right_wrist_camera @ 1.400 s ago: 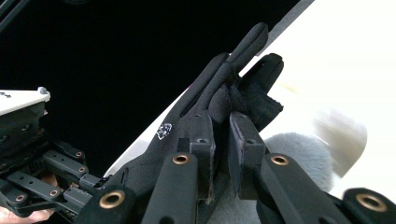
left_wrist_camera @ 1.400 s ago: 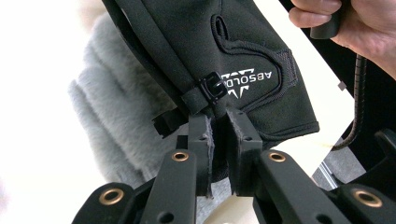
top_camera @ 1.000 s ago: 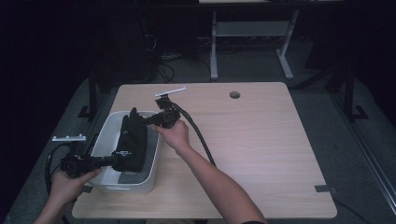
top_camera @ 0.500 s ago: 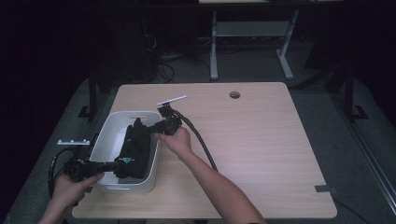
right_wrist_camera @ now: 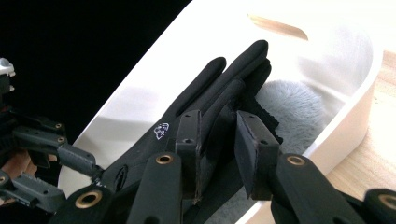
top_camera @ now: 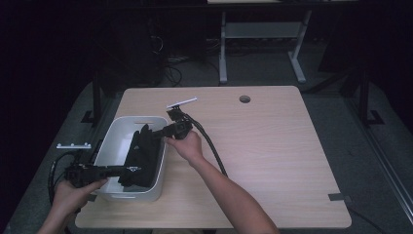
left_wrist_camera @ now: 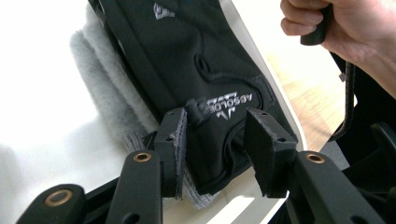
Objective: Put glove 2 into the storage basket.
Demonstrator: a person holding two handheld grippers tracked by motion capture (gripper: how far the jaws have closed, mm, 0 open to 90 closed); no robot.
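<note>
Dark room w/ a light wooden table (top_camera: 272, 156); white bin (top_camera: 113, 141) sits at its left side. Black gloves (top_camera: 141, 156) w/ grey fleece lining lie inside the bin. Left tongs (left_wrist_camera: 212, 140) have just been opening, glove cuff between the pads but not pinched. Right tongs (right_wrist_camera: 217, 140) also opening, released around the glove fingers, near the bin's far end

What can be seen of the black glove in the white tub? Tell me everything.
The black glove looks like smooth synthetic fabric with pale printed lettering near the cuff and a small pale logo farther up. It lies lengthwise in the white plastic tub, over grey fleecy fabric, fingers toward the far end. The left gripper straddles its cuff and the right gripper its fingers, both having just been opening.
</note>
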